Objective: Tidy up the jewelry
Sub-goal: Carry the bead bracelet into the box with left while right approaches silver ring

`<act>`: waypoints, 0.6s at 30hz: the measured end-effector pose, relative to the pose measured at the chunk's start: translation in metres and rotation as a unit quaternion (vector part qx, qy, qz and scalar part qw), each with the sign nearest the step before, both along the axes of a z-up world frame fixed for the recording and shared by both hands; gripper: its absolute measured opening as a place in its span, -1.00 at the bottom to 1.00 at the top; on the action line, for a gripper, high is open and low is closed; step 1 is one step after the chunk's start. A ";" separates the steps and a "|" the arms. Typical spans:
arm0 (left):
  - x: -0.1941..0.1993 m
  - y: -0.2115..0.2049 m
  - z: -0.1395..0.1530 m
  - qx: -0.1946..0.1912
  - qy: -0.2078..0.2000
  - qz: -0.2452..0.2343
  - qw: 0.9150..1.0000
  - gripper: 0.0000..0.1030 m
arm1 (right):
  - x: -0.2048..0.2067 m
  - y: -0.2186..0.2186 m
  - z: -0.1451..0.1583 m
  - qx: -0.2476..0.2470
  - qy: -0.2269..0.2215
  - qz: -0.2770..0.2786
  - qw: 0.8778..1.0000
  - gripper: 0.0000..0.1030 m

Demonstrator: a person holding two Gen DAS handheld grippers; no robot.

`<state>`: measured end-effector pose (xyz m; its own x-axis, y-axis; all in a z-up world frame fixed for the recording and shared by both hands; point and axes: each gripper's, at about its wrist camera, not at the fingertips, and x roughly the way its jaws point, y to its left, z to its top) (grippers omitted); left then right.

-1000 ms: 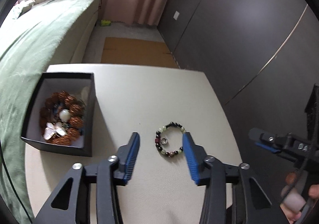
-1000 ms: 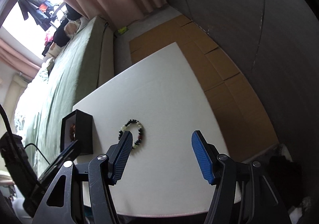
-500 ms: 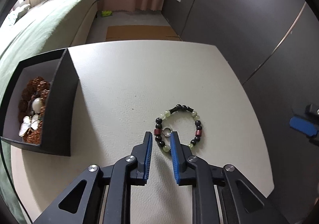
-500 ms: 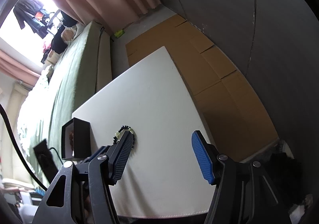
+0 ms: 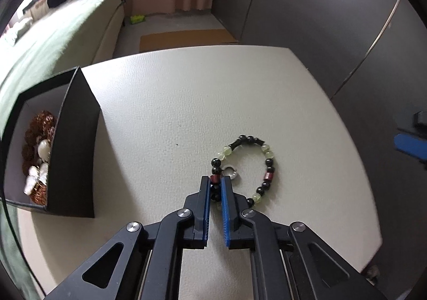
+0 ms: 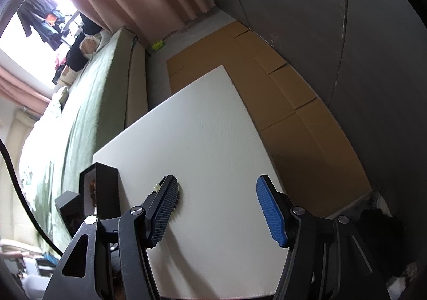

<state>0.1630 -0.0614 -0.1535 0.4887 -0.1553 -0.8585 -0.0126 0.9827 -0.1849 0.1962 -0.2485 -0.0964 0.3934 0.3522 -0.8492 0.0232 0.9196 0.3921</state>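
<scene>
A pale table fills my view, a green bed running along its far left side and dark wall panels to the right. At the table's left edge stands a black box, open on top, with brown beads and a white butterfly piece lying inside. On the bare tabletop, well apart from the box, lies a bracelet of black, pale green and dark red beads with a small metal ring resting just inside its loop. My left gripper has just been closing, and its blue pads now pinch the near left arc of the bracelet, a red bead showing at the tips. My right gripper hangs over the table's near right part with its jaws standing apart and nothing between them. I judge this the pick-up step: the bracelet is clamped but lies flat on the table. The next move calls for a clean lift so the loop hangs free, a carry left over the box's tall wall, and a release above the pieces already there; the ring may slide off or stay behind
</scene>
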 end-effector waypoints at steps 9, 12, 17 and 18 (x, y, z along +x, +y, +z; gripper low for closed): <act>-0.022 0.020 0.056 -0.101 -0.082 -0.010 0.991 -0.85 | 0.000 0.020 0.004 -0.008 -0.007 0.013 1.000 0.21; -0.027 0.025 0.071 -0.128 -0.103 -0.015 0.986 -0.86 | -0.001 0.027 0.003 -0.014 -0.009 0.022 1.000 0.20; -0.036 0.039 0.094 -0.144 -0.136 -0.007 0.980 -0.86 | 0.001 0.043 -0.005 -0.014 -0.001 0.046 0.999 0.20; -0.036 0.043 0.097 -0.146 -0.140 -0.001 0.979 -0.85 | 0.002 0.046 -0.006 -0.013 0.001 0.052 0.999 0.21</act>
